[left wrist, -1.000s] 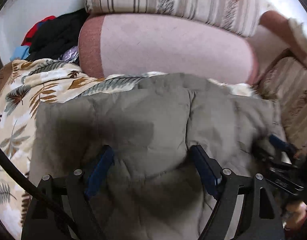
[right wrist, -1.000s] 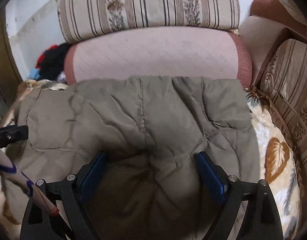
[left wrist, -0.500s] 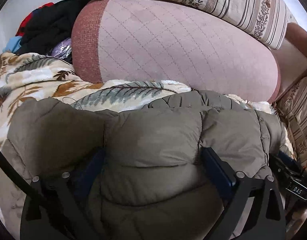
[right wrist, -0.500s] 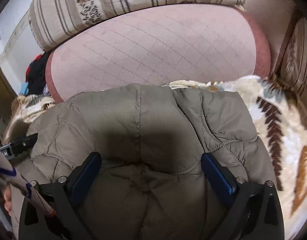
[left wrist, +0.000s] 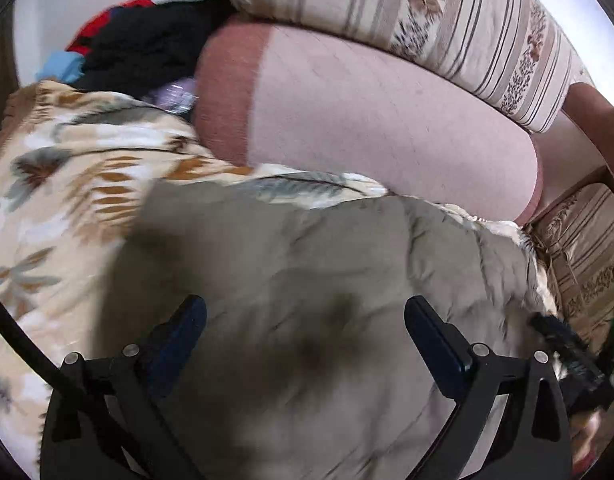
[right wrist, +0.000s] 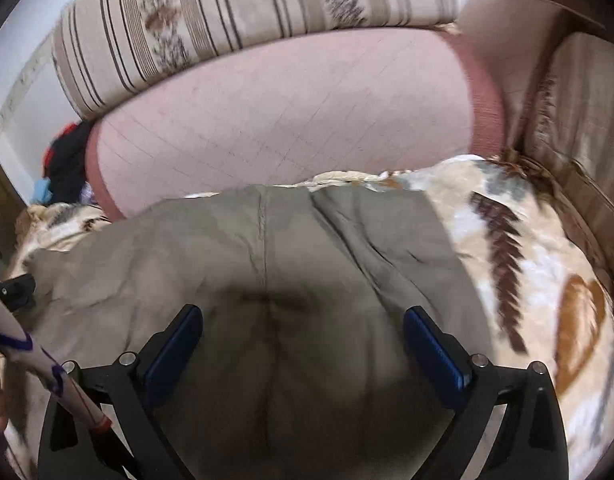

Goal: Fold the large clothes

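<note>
- My left tongs (left wrist: 305, 330) are standing wide over the olive padded jacket (left wrist: 307, 280), jaws having just been opening, pads clear of the fabric below;
- My right tongs (right wrist: 303, 338) are gaping equally wide;
- The jacket is lying low-centre on the leaf-print blanket (right wrist: 527, 280), below the pink bolster (right wrist: 287, 120).

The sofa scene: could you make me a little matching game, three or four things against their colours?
Things:
1. puffy jacket
2. bolster cushion
3. blanket
4. back cushion

Colours:
A. cream with a leaf print
B. beige with stripes
C. olive-grey
D. pale pink with a reddish end

Pairs: 1-C, 2-D, 3-A, 4-B
</note>
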Available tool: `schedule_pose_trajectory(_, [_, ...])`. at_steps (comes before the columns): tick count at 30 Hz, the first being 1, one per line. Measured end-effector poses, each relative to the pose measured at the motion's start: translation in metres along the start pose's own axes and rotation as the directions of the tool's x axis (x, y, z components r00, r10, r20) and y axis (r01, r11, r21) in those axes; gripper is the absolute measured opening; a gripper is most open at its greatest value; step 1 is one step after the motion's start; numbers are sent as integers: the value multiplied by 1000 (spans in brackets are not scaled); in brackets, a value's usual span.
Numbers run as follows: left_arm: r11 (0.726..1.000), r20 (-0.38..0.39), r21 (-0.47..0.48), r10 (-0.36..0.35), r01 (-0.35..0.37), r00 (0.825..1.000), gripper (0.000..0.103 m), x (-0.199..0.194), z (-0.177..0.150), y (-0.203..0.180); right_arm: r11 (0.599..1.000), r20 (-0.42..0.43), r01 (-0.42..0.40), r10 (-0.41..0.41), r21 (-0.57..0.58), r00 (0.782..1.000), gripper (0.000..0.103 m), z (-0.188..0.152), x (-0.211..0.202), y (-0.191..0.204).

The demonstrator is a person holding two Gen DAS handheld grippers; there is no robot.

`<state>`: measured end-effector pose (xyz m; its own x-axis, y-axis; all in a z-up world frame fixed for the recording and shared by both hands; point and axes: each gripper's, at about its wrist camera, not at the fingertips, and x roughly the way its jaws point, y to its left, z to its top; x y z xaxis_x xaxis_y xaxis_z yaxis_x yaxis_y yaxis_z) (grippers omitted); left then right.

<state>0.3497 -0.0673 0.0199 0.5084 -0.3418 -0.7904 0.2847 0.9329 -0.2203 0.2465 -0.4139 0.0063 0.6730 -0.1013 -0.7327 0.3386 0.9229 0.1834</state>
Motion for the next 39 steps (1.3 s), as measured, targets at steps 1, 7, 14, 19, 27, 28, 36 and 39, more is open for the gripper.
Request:
schedule_pose_trajectory(1, [1000, 15, 8, 27, -27, 1000, 100, -11, -10, 14, 1000, 11, -16, 16, 11, 1000, 102, -9, -16, -7])
schedule_pose_trajectory(7, [976, -73, -88, 194, -200, 978, 100, -5, -52, 91, 997, -26, 39, -37, 59, 999, 102, -68, -53, -54])
schedule_pose_trajectory(14, [980, -1, -196, -31, 31, 1000, 100, -51, -73, 126, 972, -64, 20, -5, 232, 998, 102, -91, -73, -114])
schedule_pose_trajectory(19, [902, 4, -248, -364, 354, 931, 100, -53, -104, 148, 942, -102, -108, 147, 317, 984, 102, -103, -58, -128])
schedule_pose_trajectory(27, [817, -69, -338, -517, 468, 853, 103, 9, -125, 142, 866, -94, -275, 342, 417, 935, 103, -134, -19, -121])
schedule_pose_trajectory(28, [820, -66, -337, -511, 463, 857, 103, 14, -122, 136, 842, -87, -294, 370, 452, 925, 103, -134, -13, -121])
schedule_pose_trajectory(36, [889, -70, -287, -391, 357, 918, 66, -4, -105, 105, 758, -19, -335, 416, 559, 909, 53, -129, -17, -124])
schedule_pose_trajectory(39, [901, -66, -242, -385, 359, 921, 61, -32, -109, 96, 774, 6, -362, 420, 519, 907, 45, -130, -42, -119])
